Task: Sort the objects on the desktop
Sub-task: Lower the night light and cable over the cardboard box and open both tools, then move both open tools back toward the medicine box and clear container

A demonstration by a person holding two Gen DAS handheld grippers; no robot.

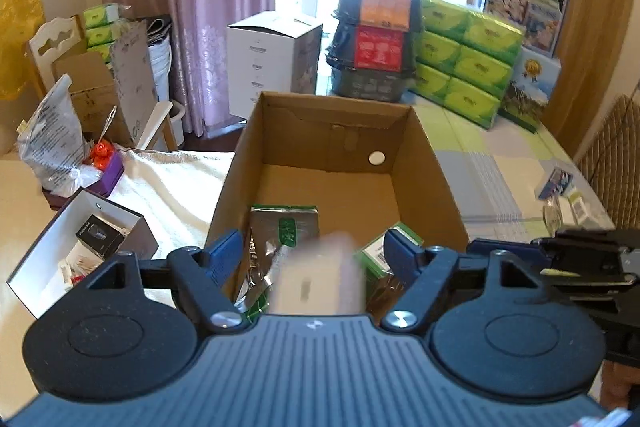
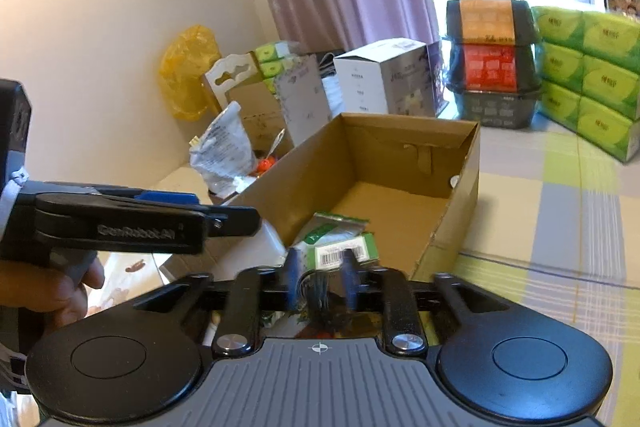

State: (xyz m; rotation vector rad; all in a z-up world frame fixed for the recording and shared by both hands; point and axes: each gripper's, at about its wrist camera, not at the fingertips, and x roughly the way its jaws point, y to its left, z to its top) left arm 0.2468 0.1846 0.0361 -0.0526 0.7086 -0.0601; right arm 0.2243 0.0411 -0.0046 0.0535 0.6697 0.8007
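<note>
Blurring hides the pale object (image 1: 320, 273) between the fingers of the left tool (image 1: 320, 251); its kind cannot be told, nor whether the spread fingers touch it, so the tool appears released. It hangs above the near end of the open cardboard box (image 1: 432, 163), which stands on the table (image 1: 512, 163) near its left edge. Inside the box, at the near end, lie a silver foil packet (image 1: 280, 227) with a green label and a small green carton (image 1: 380, 255), both partly covered by the tool. In the right wrist view, the right tool (image 2: 320, 277) is clenched on a dark bundle (image 2: 318, 291) that looks like cord, largely hidden by the fingers. A hand (image 2: 52, 291), cut off at the frame's left edge, holds the left tool. At the table's far edge stand green tissue packs (image 1: 468, 67) and stacked black containers (image 1: 372, 43). An open white box (image 1: 60, 239) sits beyond the table's left edge.
</note>
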